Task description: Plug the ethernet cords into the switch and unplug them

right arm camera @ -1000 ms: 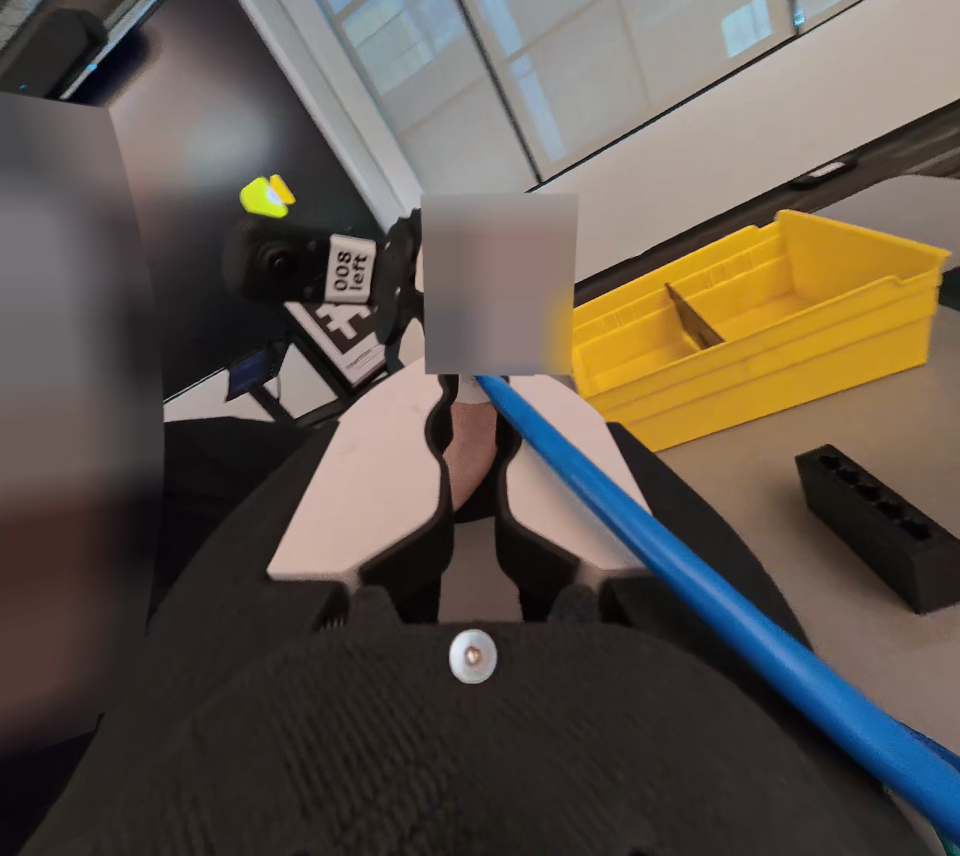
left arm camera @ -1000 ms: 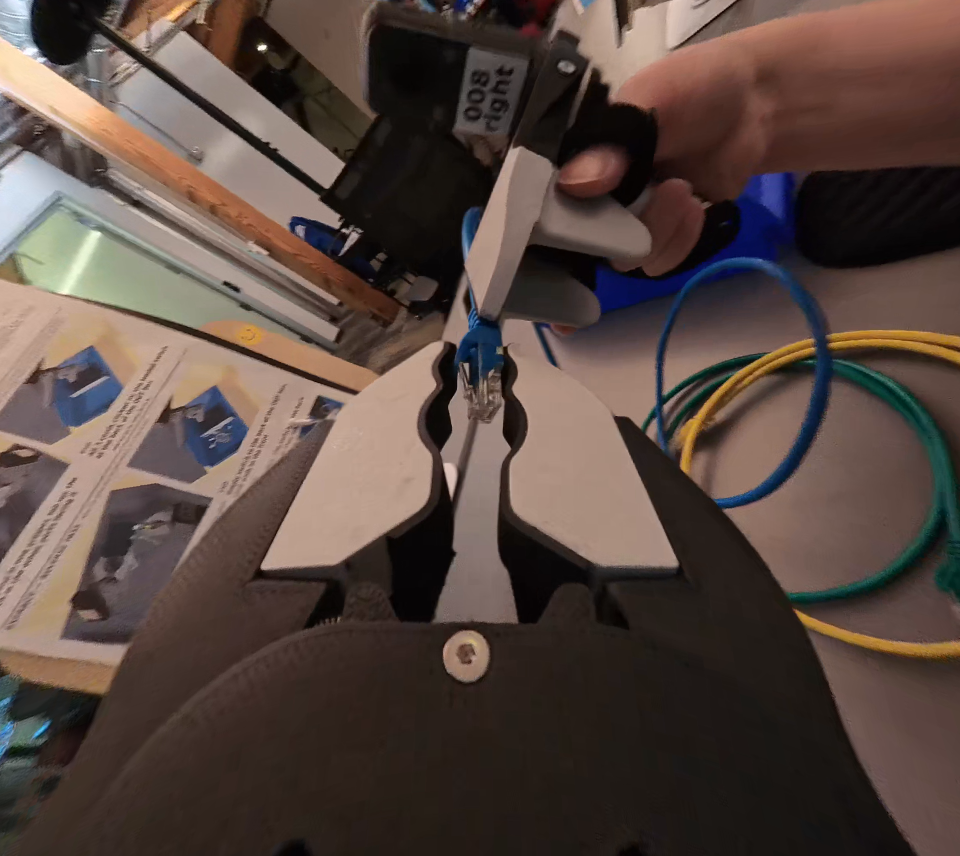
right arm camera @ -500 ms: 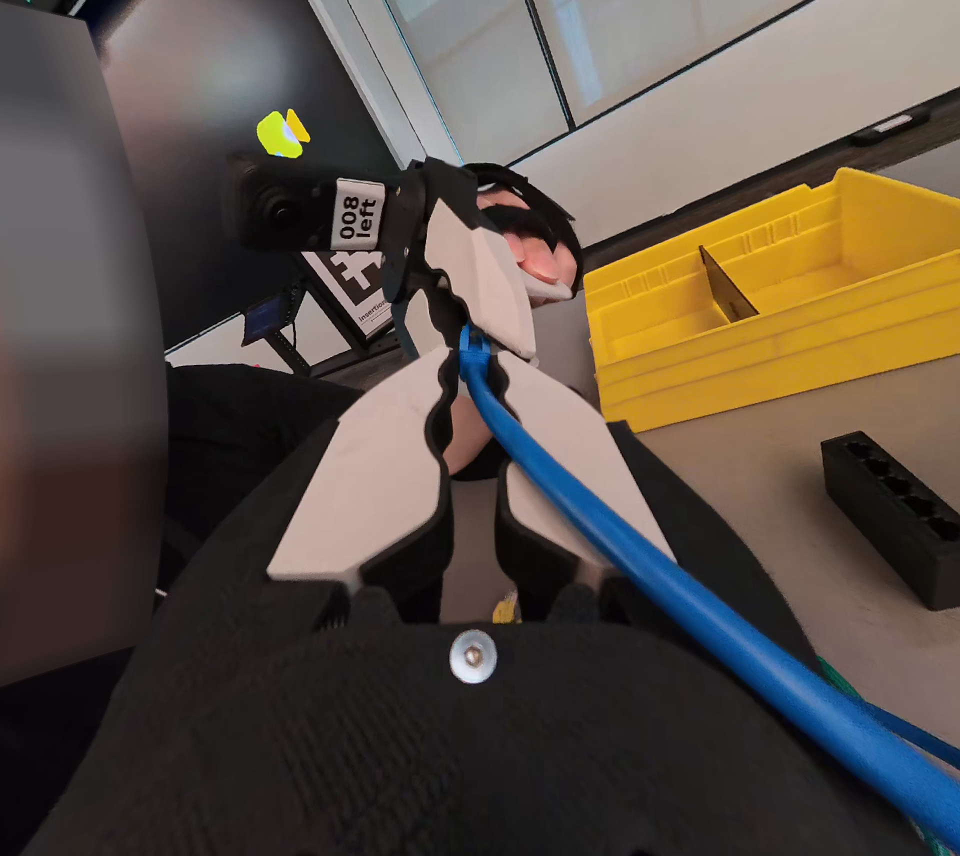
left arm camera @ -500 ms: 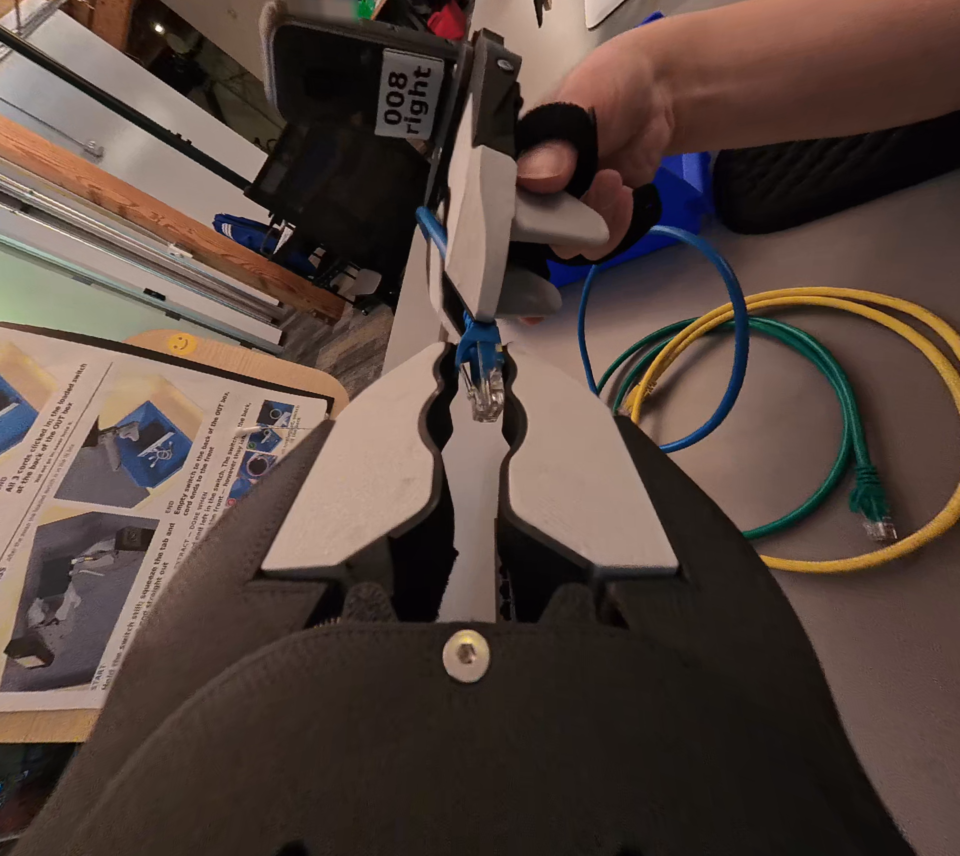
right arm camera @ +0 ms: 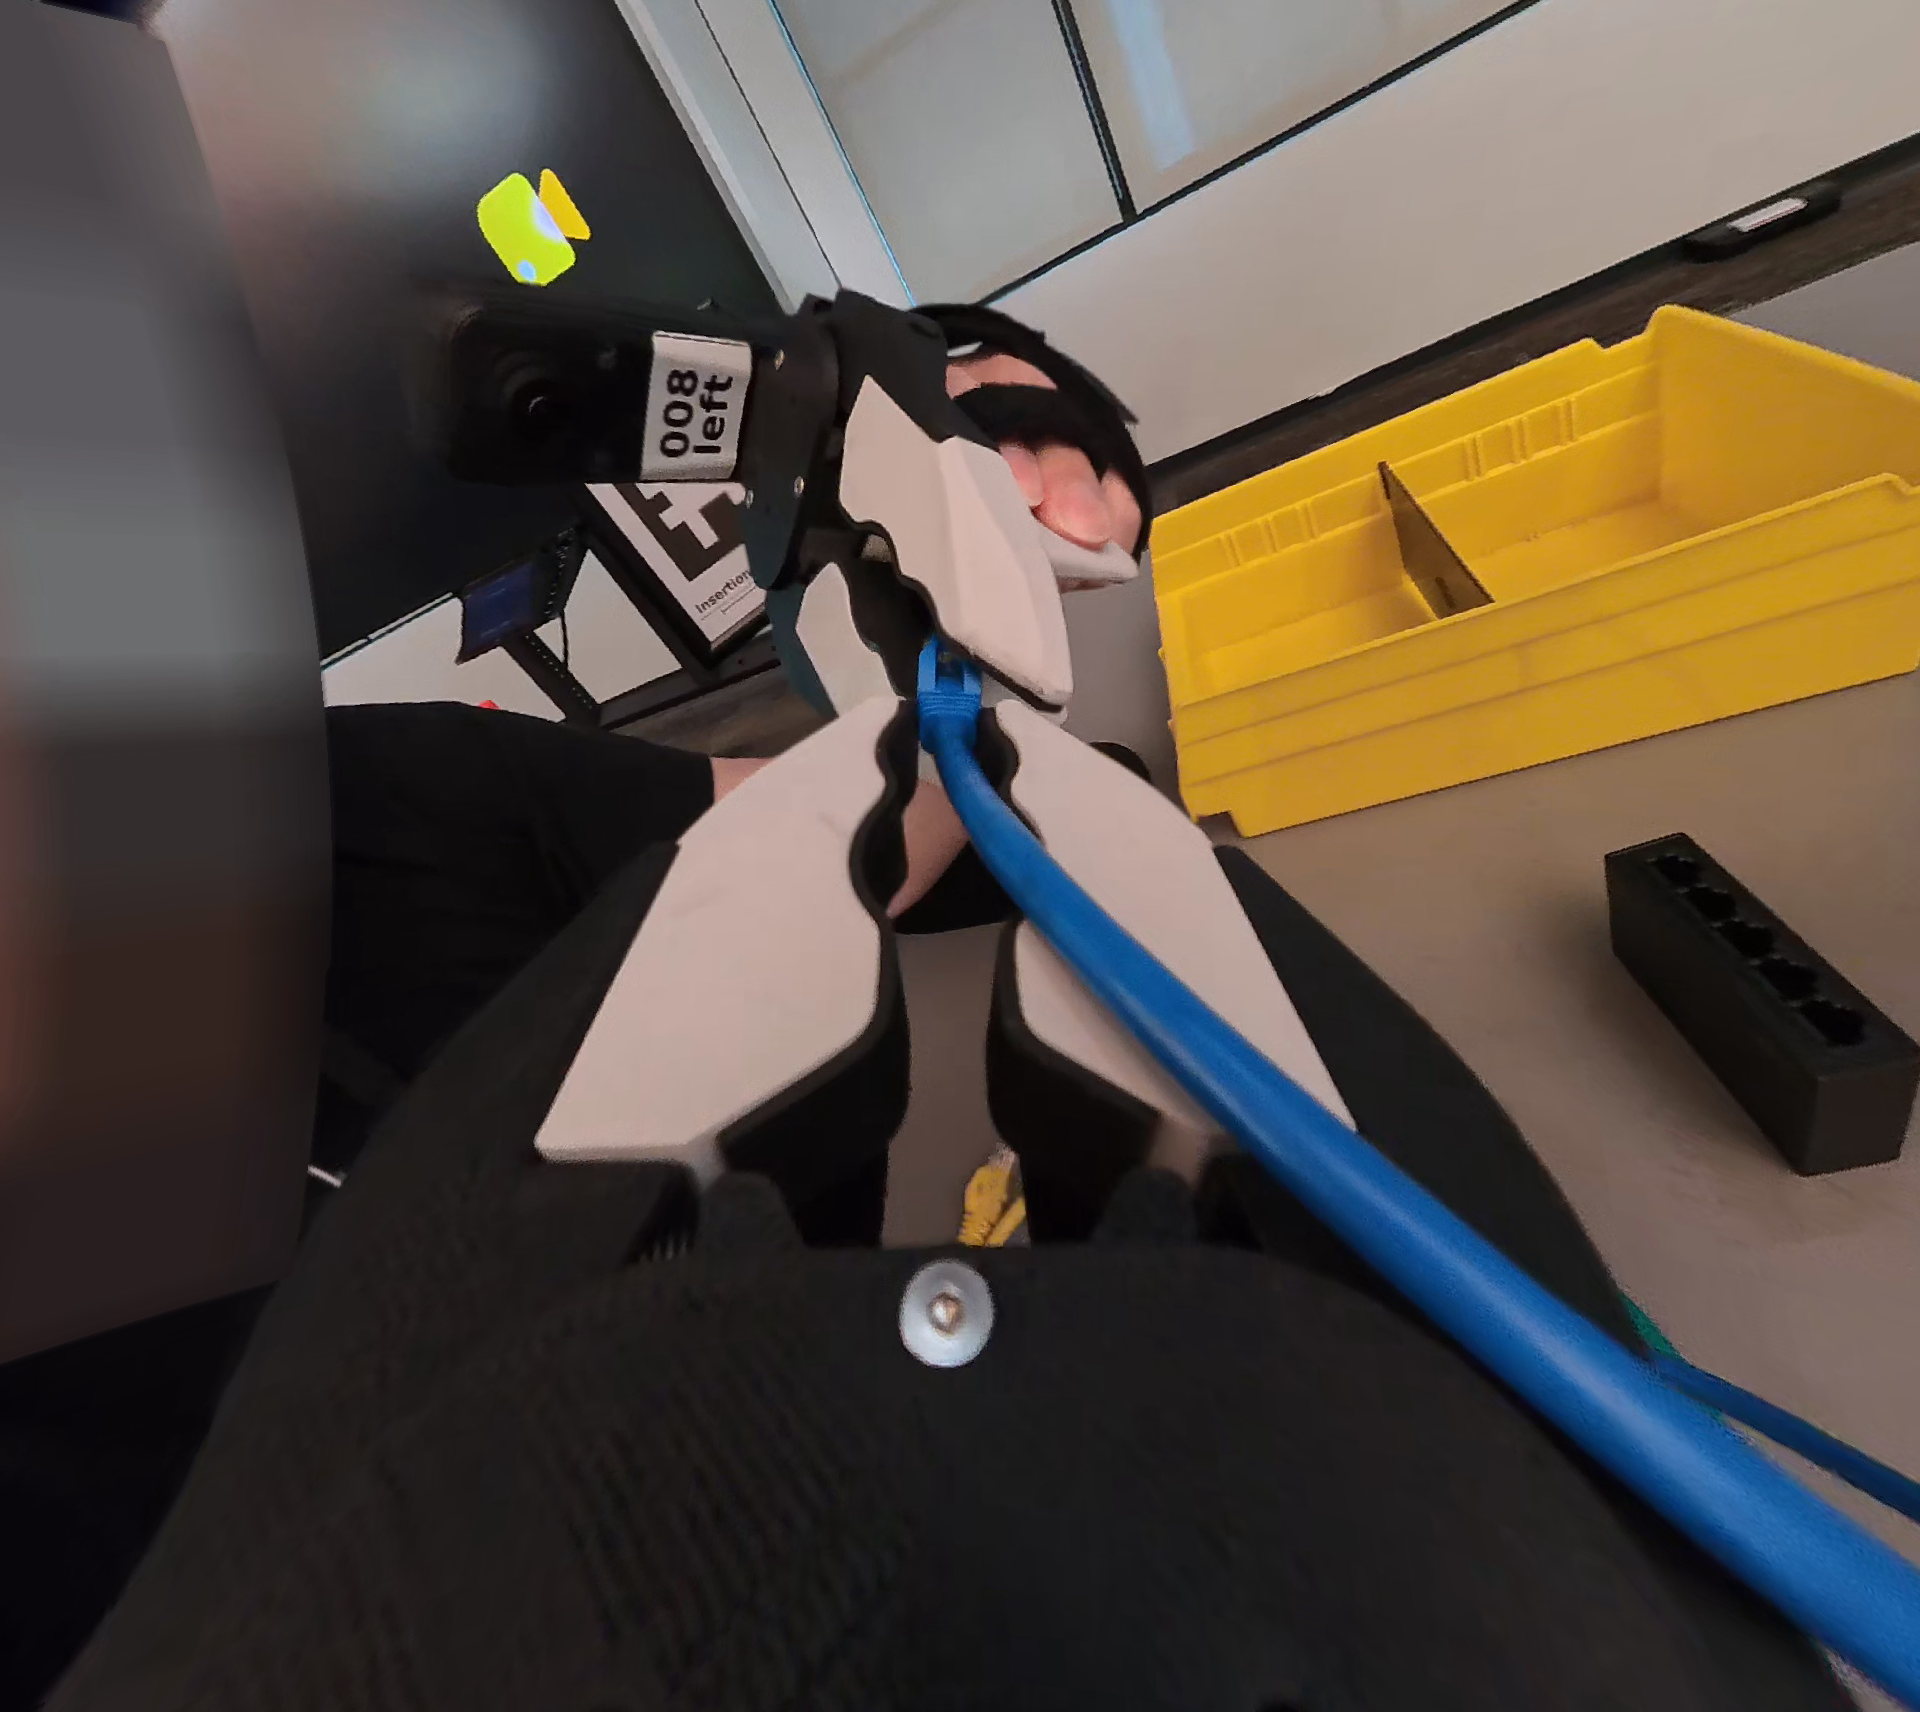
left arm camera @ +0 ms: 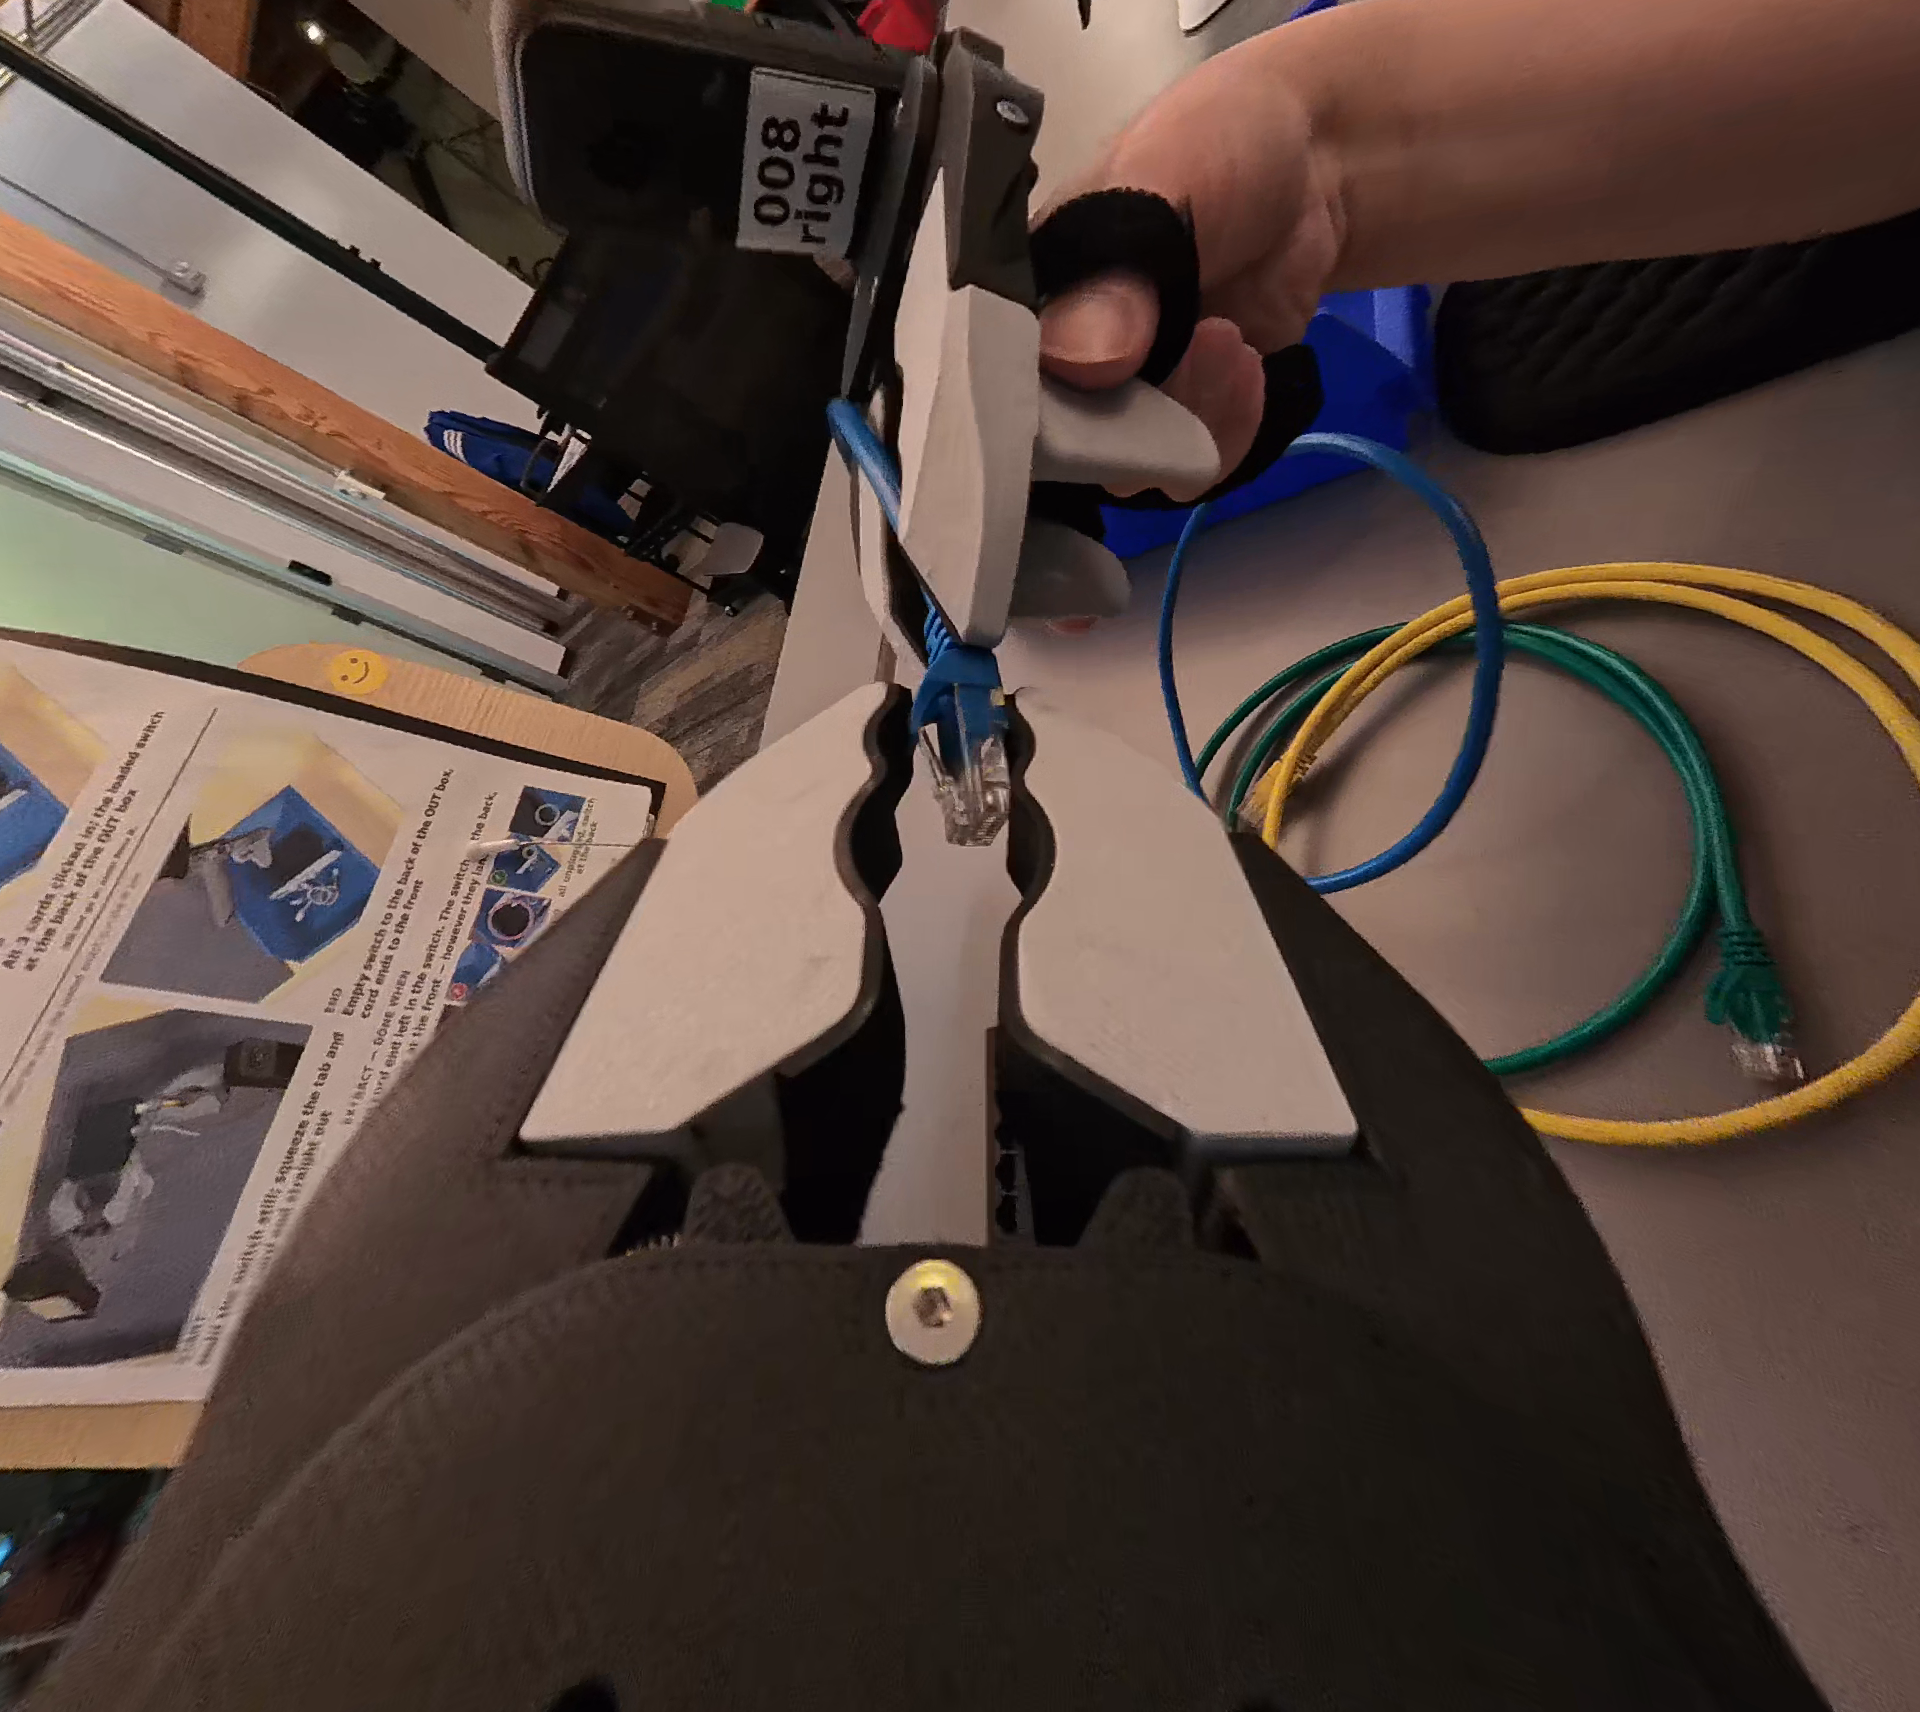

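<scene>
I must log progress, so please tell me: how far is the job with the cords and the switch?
Done: nothing visibly; the switch shows empty ports. In hand: the right gripper pinches the blue cord, its plug inside the open left gripper. Left: plugging and unplugging it, then the green cord and yellow cord.

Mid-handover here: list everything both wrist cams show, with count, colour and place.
blue cord: 1, blue, plug in the air between both grippers, rest looped on the table
green cord: 1, green, coiled on the table
yellow cord: 1, yellow, coiled with the green one
switch: 1, black, on the table, ports empty
bin: 1, yellow, behind the switch
instruction sheet: 1, printed, left of the table
table: 1, grey
right gripper: 1, pinching the blue cord behind its plug
left gripper: 1, fingers on either side of the plug, contact unclear
hand: 1, holding the right gripper
</scene>
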The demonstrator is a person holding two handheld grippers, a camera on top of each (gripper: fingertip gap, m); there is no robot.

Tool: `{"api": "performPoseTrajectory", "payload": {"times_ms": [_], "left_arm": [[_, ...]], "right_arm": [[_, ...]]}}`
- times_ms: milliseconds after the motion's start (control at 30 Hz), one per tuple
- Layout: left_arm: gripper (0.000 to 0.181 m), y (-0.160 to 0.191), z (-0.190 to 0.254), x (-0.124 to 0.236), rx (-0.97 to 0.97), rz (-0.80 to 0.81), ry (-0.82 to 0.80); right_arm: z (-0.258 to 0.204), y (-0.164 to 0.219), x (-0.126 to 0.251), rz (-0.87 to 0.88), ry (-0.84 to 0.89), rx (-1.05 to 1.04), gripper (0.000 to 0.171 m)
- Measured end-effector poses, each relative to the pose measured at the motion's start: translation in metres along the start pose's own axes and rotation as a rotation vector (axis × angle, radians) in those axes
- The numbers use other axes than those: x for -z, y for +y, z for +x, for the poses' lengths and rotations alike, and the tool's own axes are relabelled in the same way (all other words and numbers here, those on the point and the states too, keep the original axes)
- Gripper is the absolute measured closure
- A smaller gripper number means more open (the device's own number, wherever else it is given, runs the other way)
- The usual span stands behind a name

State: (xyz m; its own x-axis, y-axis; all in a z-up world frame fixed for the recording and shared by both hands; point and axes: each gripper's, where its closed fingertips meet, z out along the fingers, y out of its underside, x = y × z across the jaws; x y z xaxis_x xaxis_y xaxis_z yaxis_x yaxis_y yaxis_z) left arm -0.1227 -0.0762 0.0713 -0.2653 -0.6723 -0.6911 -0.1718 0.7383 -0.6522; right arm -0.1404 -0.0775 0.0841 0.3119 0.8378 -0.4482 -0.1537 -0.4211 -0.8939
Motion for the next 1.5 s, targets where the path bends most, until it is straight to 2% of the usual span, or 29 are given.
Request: {"api": "performPoseTrajectory", "payload": {"times_ms": [67,133,167,200,300,400,467,567,633,800,1033,1200,1400,1500], "left_arm": [[0.158,0.005,-0.008,0.001,0.084,-0.026,-0.023],[0.123,0.019,-0.018,0.007,0.255,-0.075,-0.009],[0.111,0.029,-0.026,0.009,0.355,-0.092,-0.015],[0.106,0.040,-0.035,0.009,0.450,-0.105,-0.040],[0.109,0.088,-0.051,-0.007,0.717,-0.212,-0.143],[0.109,0.127,-0.043,-0.035,0.958,-0.254,-0.212],[0.106,0.154,-0.034,-0.048,1.052,-0.292,-0.272],[0.097,0.193,-0.014,-0.052,1.056,-0.415,-0.356],[0.092,0.213,0.006,-0.056,1.086,-0.472,-0.346],[0.086,0.239,0.024,-0.065,1.081,-0.533,-0.328],[0.106,0.236,0.031,-0.060,1.071,-0.535,-0.323],[0.120,0.227,0.046,-0.060,0.986,-0.567,-0.244],[0.114,0.250,0.054,-0.071,0.990,-0.602,-0.250],[0.137,0.250,0.056,-0.079,1.033,-0.568,-0.220]], "right_arm": [[0.003,-0.005,0.004,0.023,0.026,0.023,0.160],[0.003,-0.011,0.012,0.052,0.032,0.027,0.160],[0.003,-0.015,0.017,0.072,0.039,0.033,0.160],[0.003,-0.019,0.021,0.086,0.045,0.043,0.160],[-0.003,-0.030,0.034,0.121,0.050,0.072,0.160],[-0.014,-0.039,0.048,0.147,0.053,0.111,0.159],[-0.022,-0.044,0.056,0.156,0.055,0.142,0.159],[-0.031,-0.052,0.066,0.183,0.049,0.168,0.160],[-0.034,-0.055,0.070,0.195,0.049,0.177,0.159],[-0.042,-0.059,0.074,0.217,0.028,0.184,0.159],[-0.054,-0.061,0.077,0.220,0.013,0.210,0.159],[-0.050,-0.061,0.078,0.223,0.023,0.204,0.159],[-0.041,-0.058,0.077,0.207,0.052,0.195,0.159],[-0.038,-0.057,0.077,0.203,0.056,0.190,0.159]]}}
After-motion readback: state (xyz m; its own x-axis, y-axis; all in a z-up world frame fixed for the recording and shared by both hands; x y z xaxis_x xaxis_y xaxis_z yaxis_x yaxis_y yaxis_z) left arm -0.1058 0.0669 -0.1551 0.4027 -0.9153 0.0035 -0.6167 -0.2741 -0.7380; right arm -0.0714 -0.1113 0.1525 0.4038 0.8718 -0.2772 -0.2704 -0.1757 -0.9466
